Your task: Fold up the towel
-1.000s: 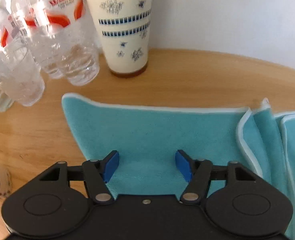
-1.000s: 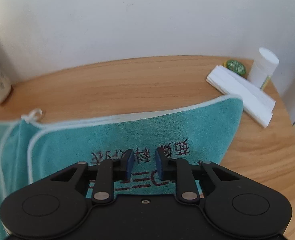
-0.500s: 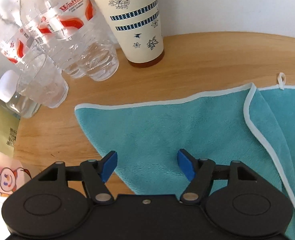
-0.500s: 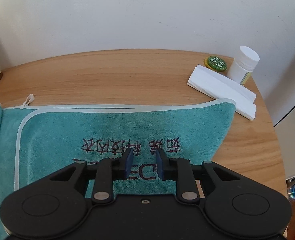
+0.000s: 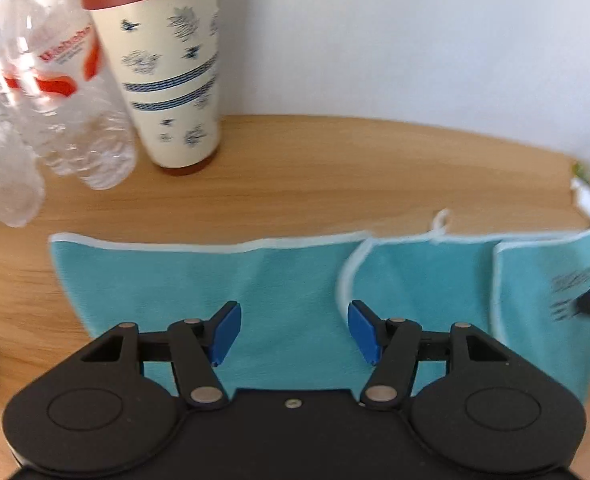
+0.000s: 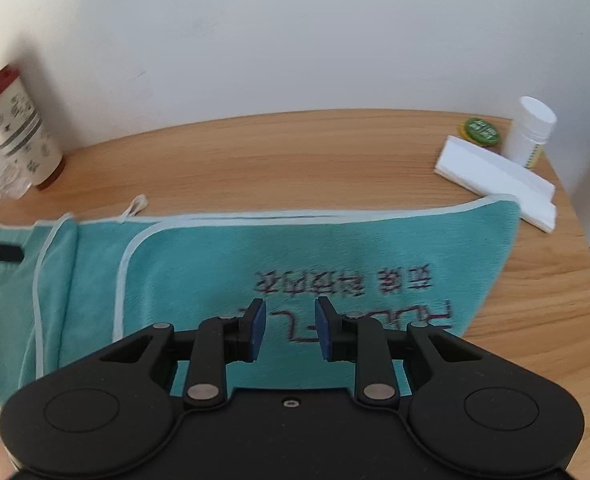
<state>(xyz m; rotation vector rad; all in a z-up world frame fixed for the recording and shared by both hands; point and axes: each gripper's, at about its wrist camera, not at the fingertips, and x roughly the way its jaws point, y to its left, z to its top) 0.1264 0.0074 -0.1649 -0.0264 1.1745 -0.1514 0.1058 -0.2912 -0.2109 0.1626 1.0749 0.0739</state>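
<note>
teal towel white-edged, cream floral cup, wood-grain table

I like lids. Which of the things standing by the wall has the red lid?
The tall cream cup with blue flowers. The clear bottles beside it and the little white bottle don't show red lids.

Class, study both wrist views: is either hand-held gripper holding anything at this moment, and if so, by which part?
Nothing is held. The left hand-held gripper and the right hand-held gripper both stand open above the teal towel, which lies flat on the table.

setting: home | evidence: round wooden counter at white wall; lidded tumbler; water bottles; folded tissues; pill bottle
</note>
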